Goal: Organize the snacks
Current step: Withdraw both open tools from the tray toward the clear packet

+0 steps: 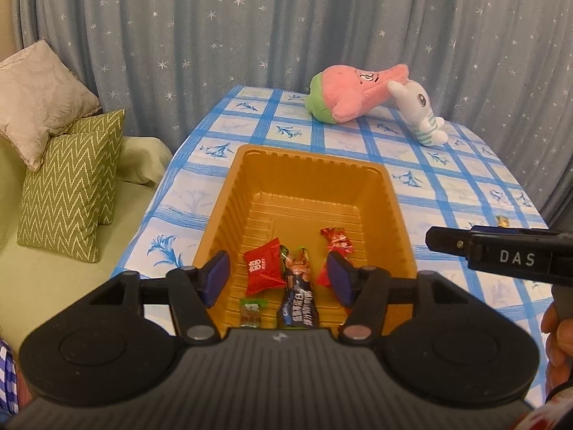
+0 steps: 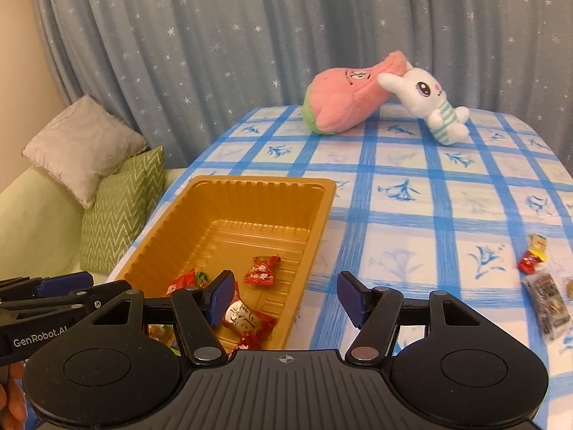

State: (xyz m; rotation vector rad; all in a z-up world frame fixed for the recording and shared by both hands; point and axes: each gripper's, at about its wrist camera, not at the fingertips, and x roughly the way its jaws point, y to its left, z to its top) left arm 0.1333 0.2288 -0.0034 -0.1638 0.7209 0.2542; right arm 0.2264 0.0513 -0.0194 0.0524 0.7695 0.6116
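Observation:
An orange plastic tray (image 1: 229,193) (image 2: 324,211) sits on the blue checked tablecloth. It holds several wrapped snacks: a red packet (image 1: 263,270), a dark bar (image 1: 299,304), a red candy (image 1: 336,240) (image 2: 261,270) and a small green one (image 1: 252,310). My left gripper (image 1: 277,279) is open and empty, hovering over the tray's near end. My right gripper (image 2: 286,297) is open and empty above the tray's right rim; a red-and-white candy (image 2: 245,319) lies below its left finger. Loose snacks (image 2: 537,261) lie on the cloth at the far right, with one (image 1: 502,220) showing in the left wrist view.
A pink plush (image 1: 352,95) (image 2: 349,102) and a white bunny plush (image 1: 422,114) (image 2: 435,105) lie at the table's far side. A green sofa with cushions (image 1: 71,186) (image 2: 118,211) stands left of the table. A starred curtain hangs behind.

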